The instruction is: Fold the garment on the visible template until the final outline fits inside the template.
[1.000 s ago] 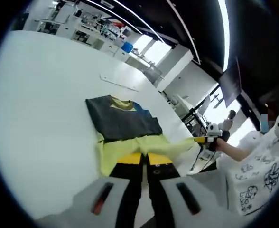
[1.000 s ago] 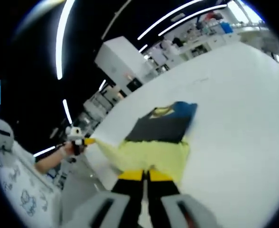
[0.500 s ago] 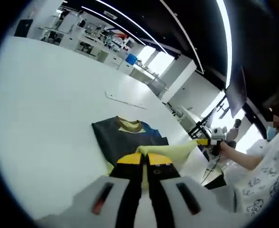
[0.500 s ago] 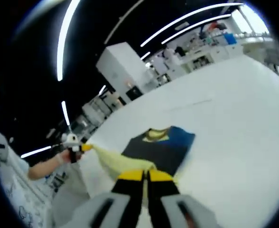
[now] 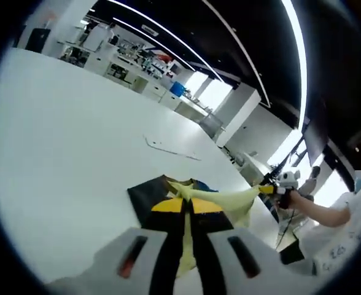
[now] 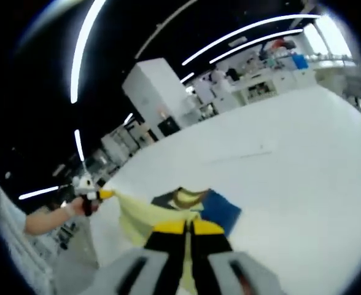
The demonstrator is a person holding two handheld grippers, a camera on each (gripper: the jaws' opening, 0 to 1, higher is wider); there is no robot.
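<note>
Both grippers, left point(image 5: 186, 206) and right point(image 6: 188, 228), pinched the yellow hem of the garment point(image 5: 196, 193) and had carried it up over the dark template point(image 5: 145, 193), toward 12 o'clock. Less yellow lay flat than before; the fold was midway.

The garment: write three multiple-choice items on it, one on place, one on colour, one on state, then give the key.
1. Where does the garment lie?
A. on the white table
B. on a chair
C. on the floor

2. What colour is the fabric stretched between the hand-held grippers?
A. red
B. pale yellow
C. white

3. How does the left hand-held gripper stand?
A. open above the cloth
B. resting empty on the table
C. shut on the yellow hem

Key: 1 A, the dark part rests on the tabletop; 2 B, the lifted hem is pale yellow; 3 C, its jaws are closed on cloth, as are the right hand-held gripper's.
</note>
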